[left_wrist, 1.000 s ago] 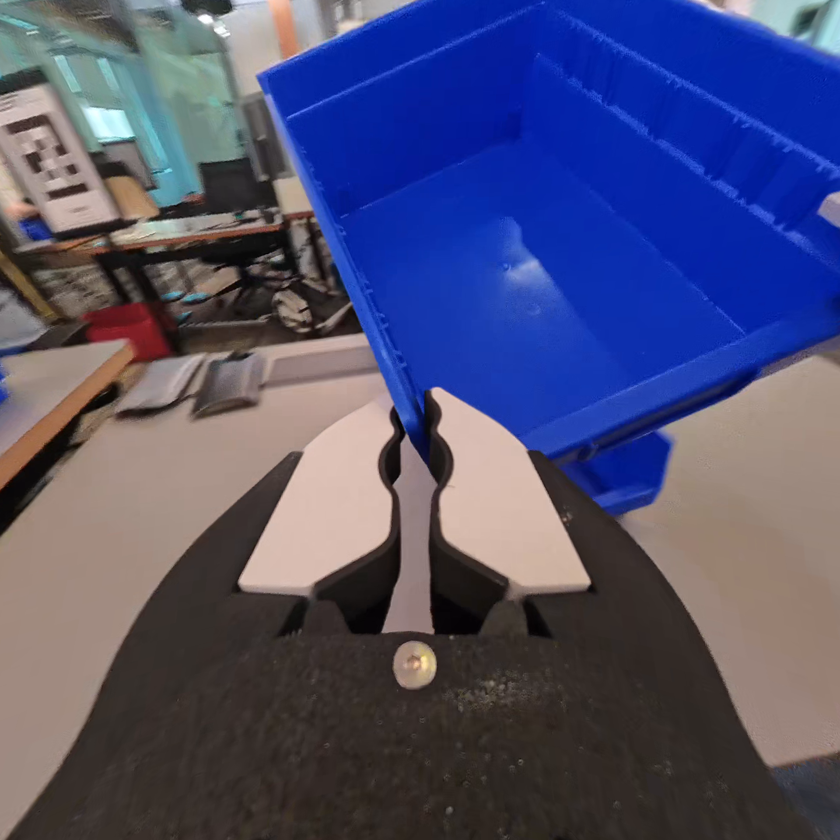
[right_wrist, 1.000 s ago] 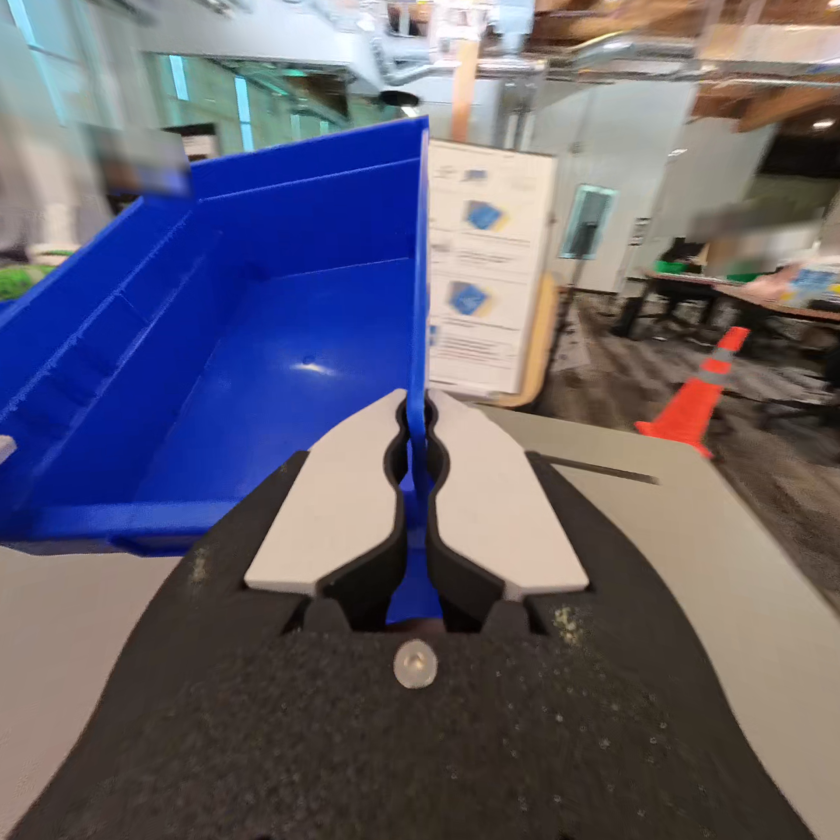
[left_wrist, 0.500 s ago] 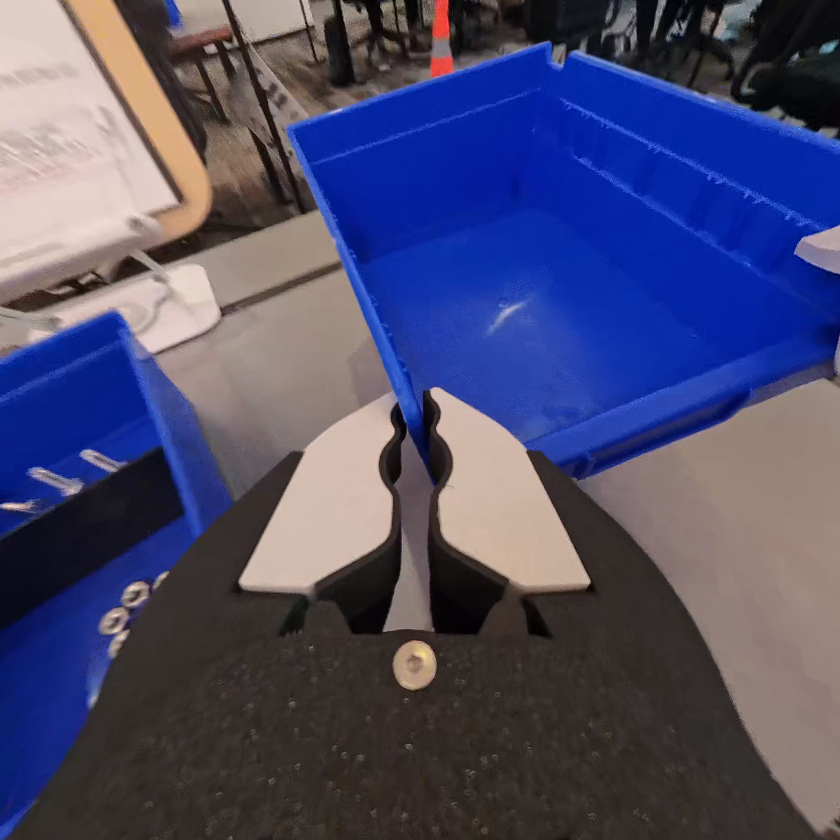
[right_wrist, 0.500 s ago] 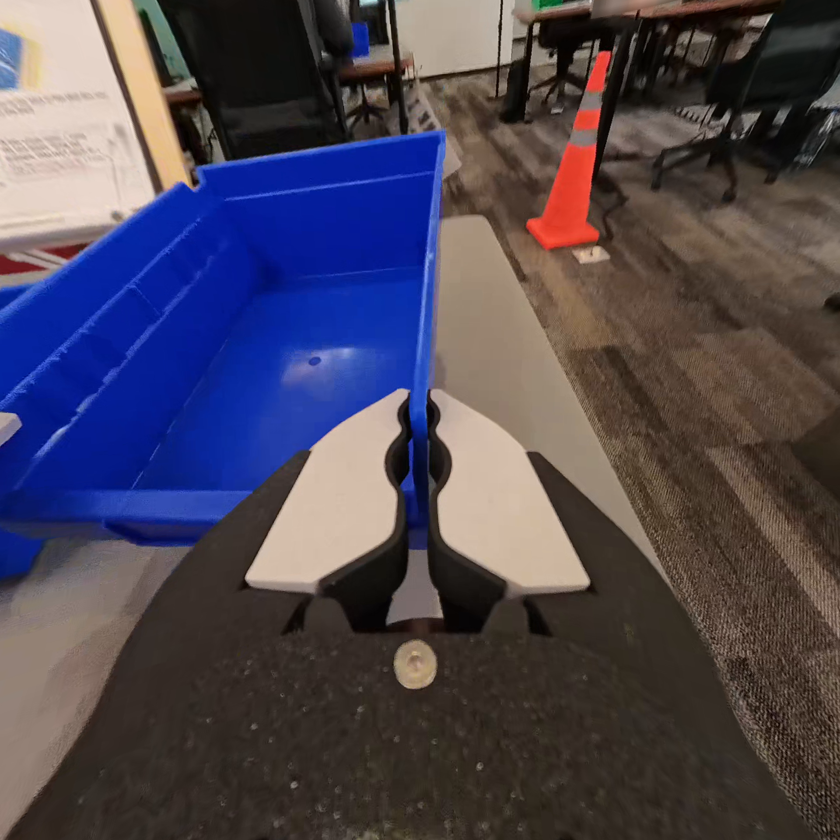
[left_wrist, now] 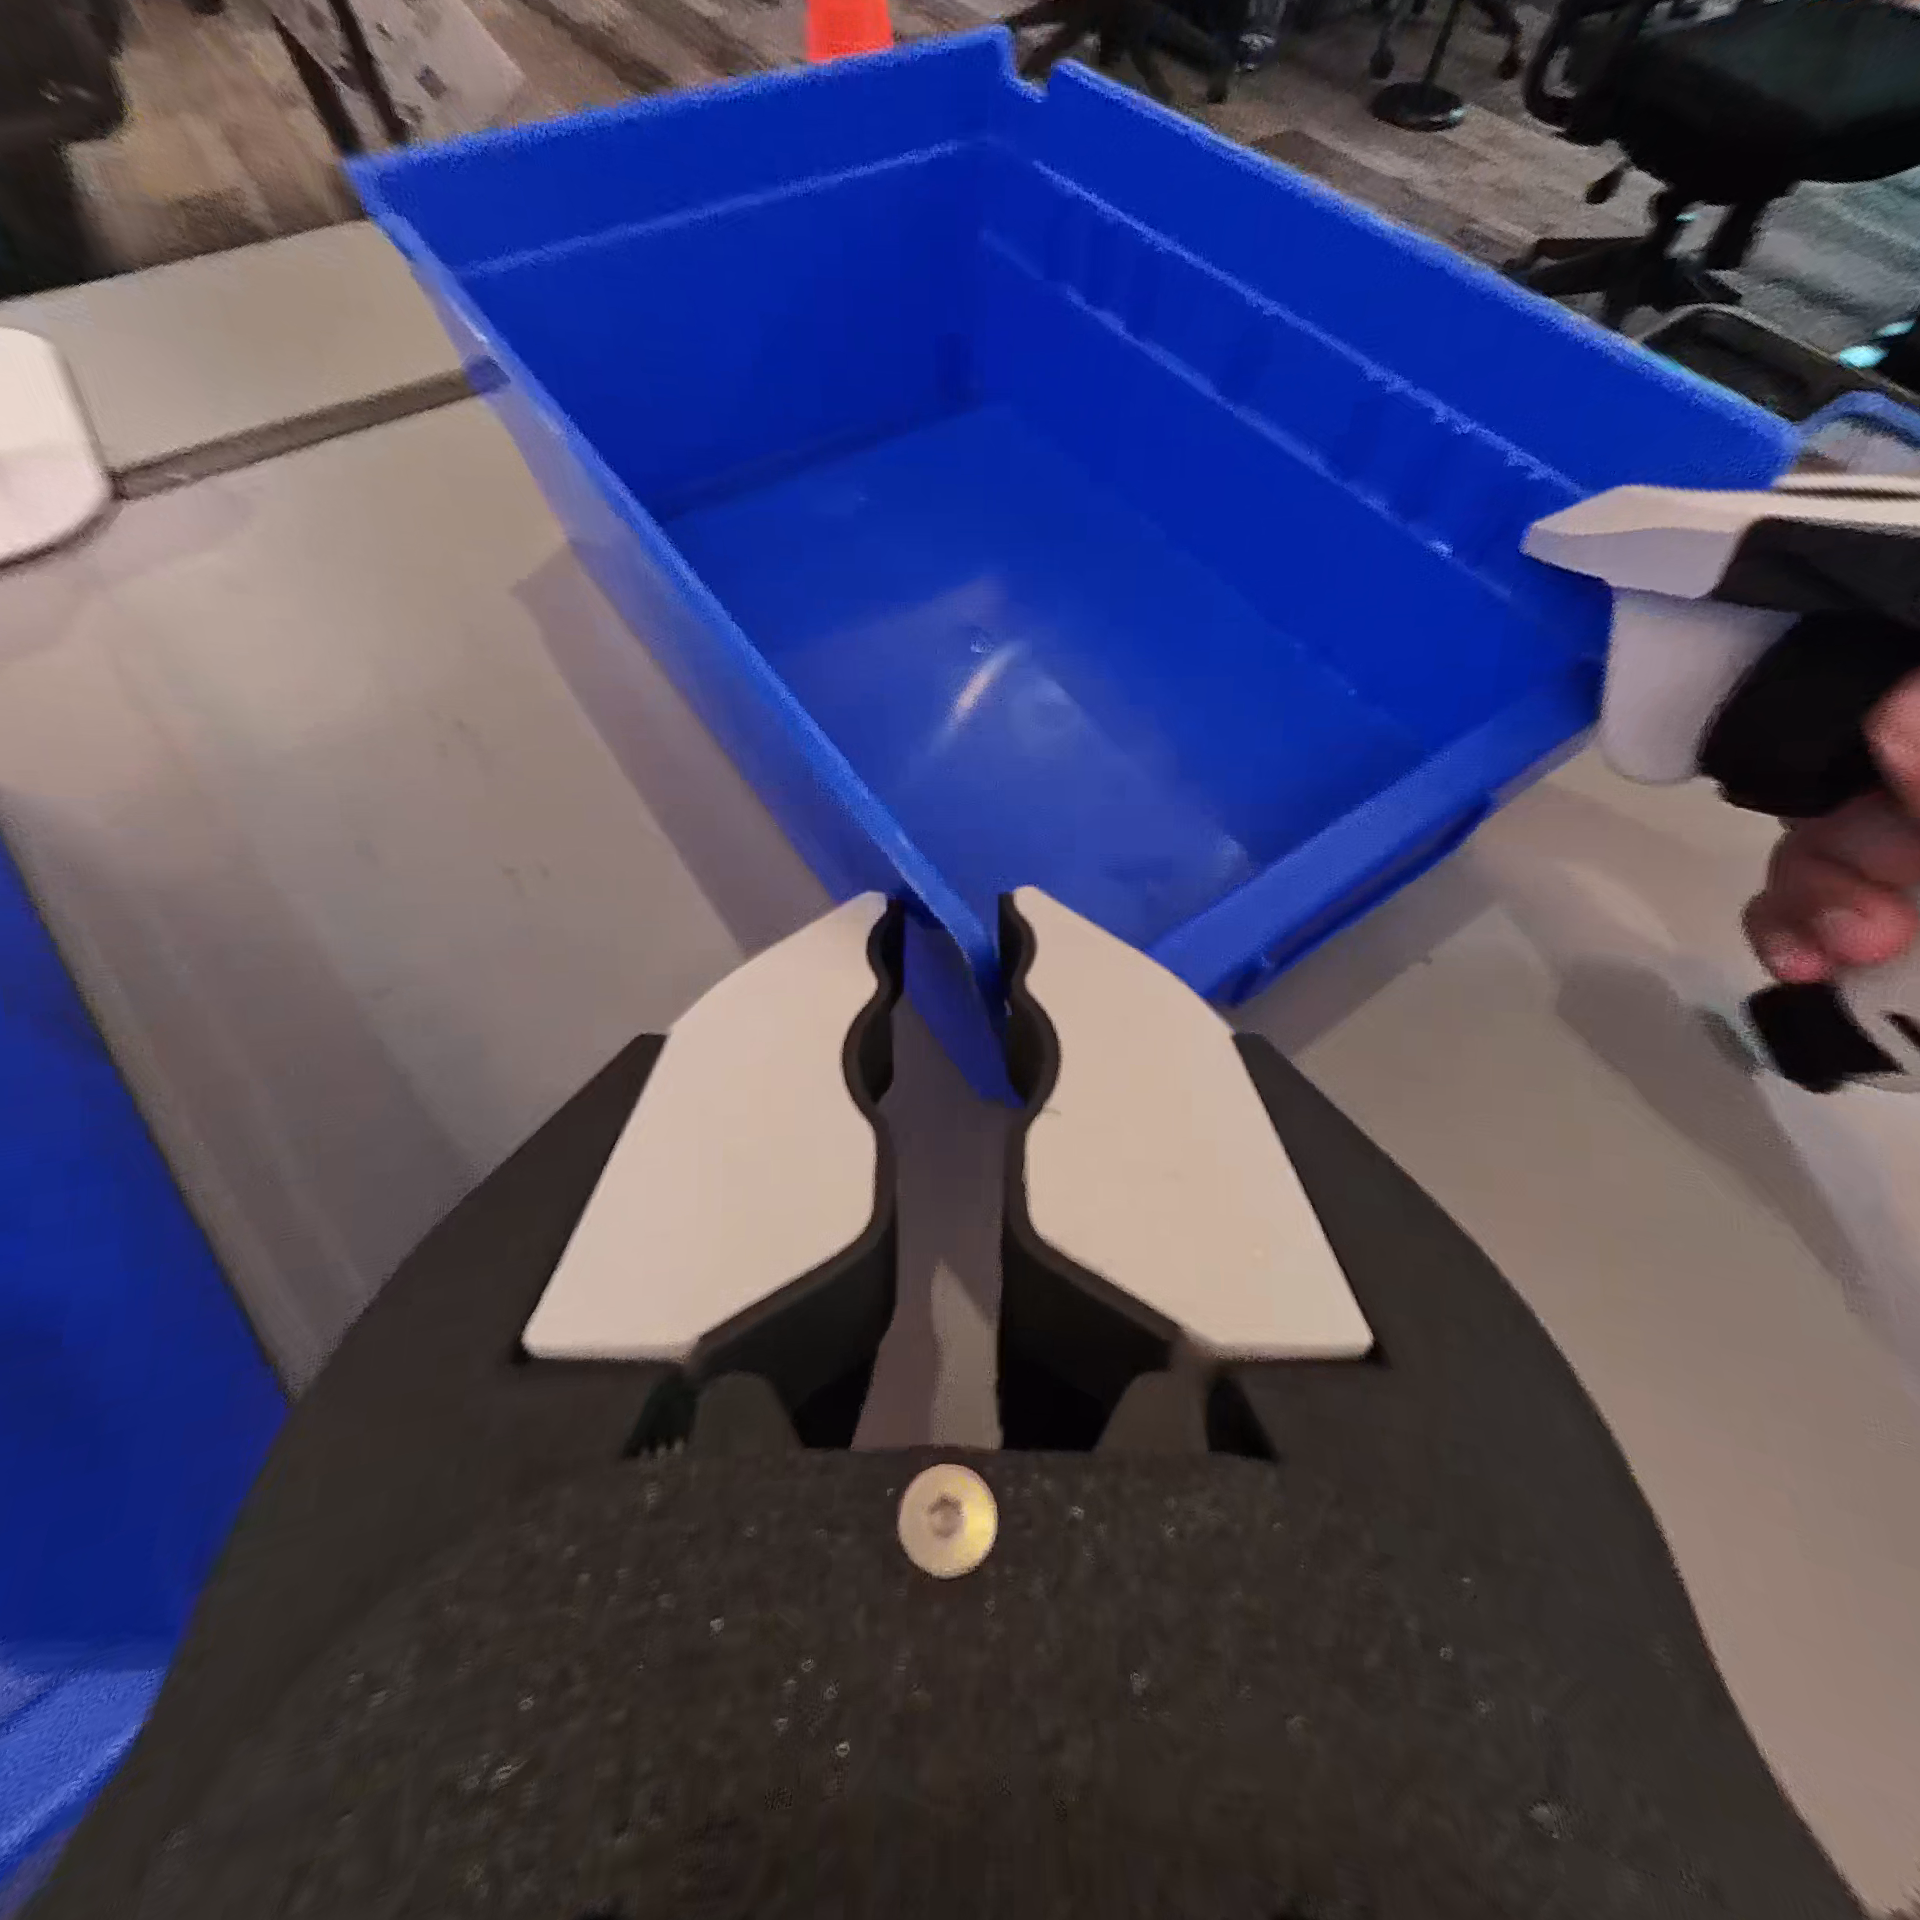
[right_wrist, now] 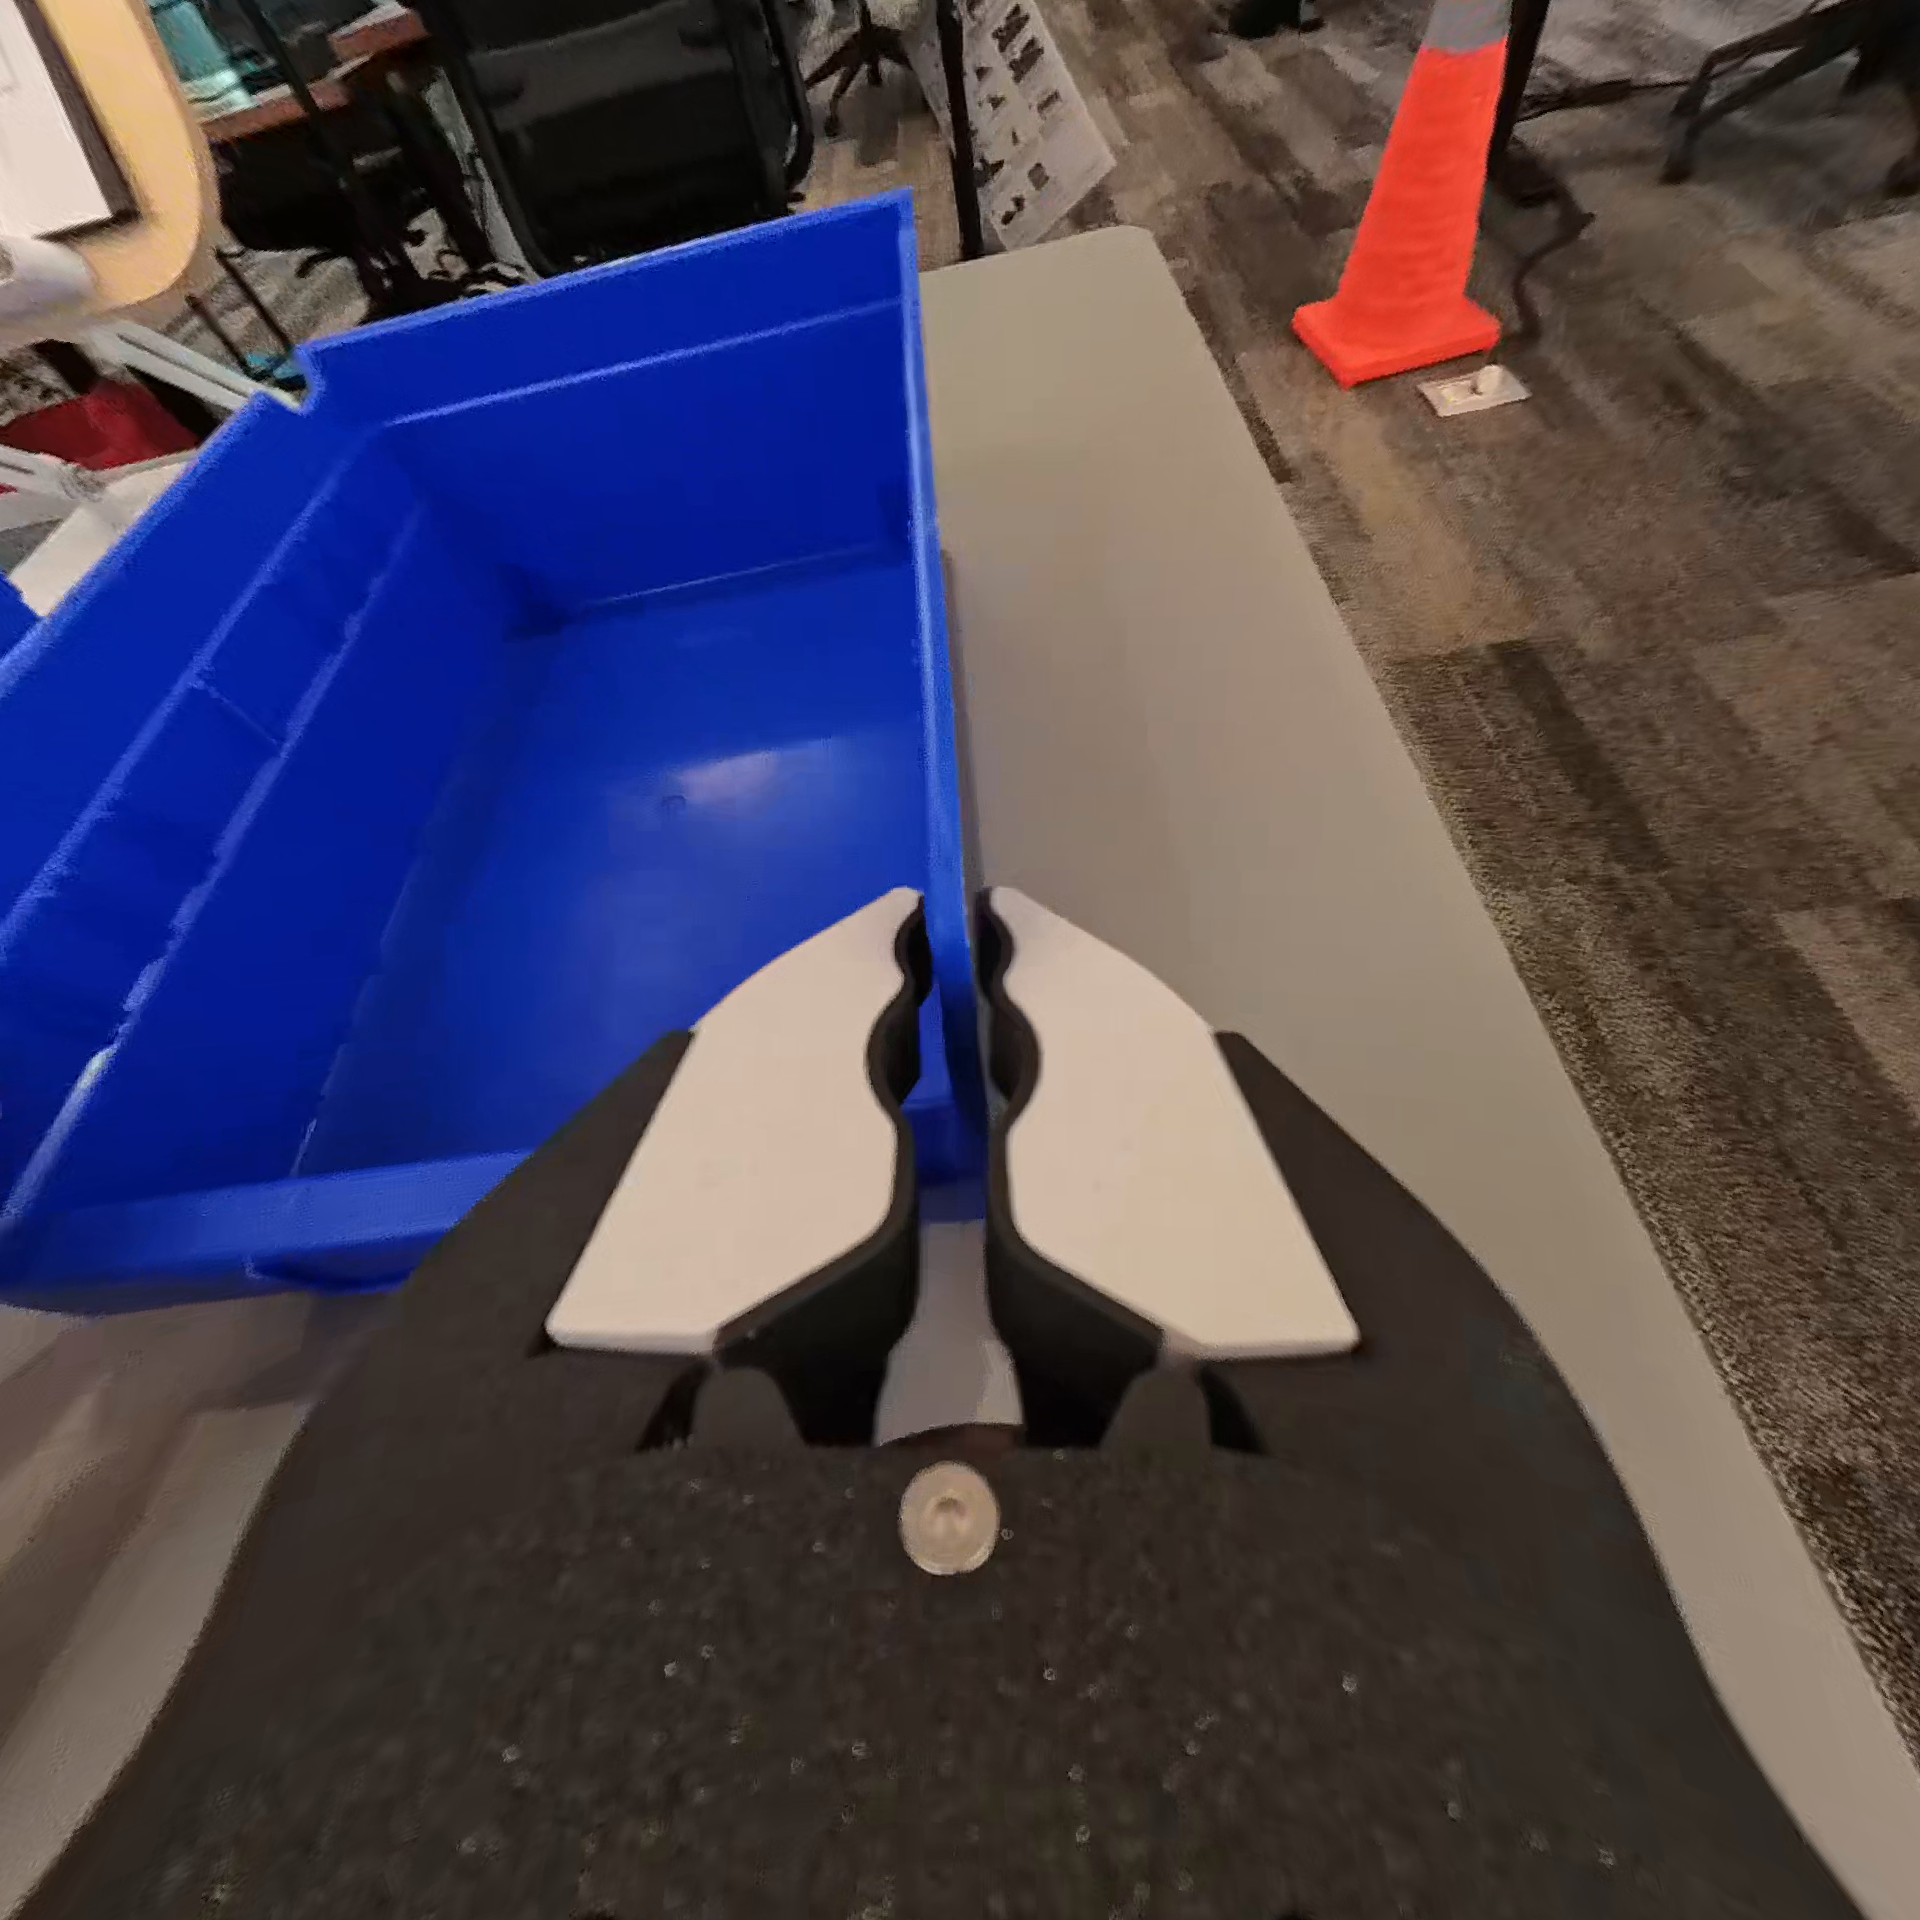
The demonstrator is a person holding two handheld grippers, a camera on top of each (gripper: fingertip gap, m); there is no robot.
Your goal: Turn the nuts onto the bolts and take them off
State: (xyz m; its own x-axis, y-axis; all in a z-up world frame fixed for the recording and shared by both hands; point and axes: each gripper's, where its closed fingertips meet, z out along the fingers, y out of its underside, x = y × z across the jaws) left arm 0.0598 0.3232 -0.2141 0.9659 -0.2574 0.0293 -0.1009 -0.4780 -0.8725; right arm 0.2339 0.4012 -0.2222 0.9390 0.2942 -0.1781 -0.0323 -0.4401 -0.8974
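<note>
An empty blue bin [left_wrist: 1039, 665] rests on the grey table [left_wrist: 364, 779]. My left gripper [left_wrist: 945, 914] straddles the near corner of its left wall with the jaws slightly apart; the wall touches only the right finger. My right gripper [right_wrist: 951, 904] is shut on the bin's right wall [right_wrist: 930, 623]. One of its white fingers [left_wrist: 1621, 530] shows in the left wrist view at the bin's right rim, with a person's hand [left_wrist: 1849, 894] behind it. No nuts or bolts are in view.
A second blue bin [left_wrist: 83, 1247] stands close at the left. A white base [left_wrist: 31, 447] sits at the far left. The table's right edge [right_wrist: 1507, 1039] runs just beyond the bin, with carpet and an orange cone [right_wrist: 1423, 208] past it. My right fingertips sit around 20 cm from my left ones.
The bin has come down from a tilted, raised position onto the table beside the second bin. My left gripper's jaws have widened on the wall. The right gripper's grip looks unchanged.
</note>
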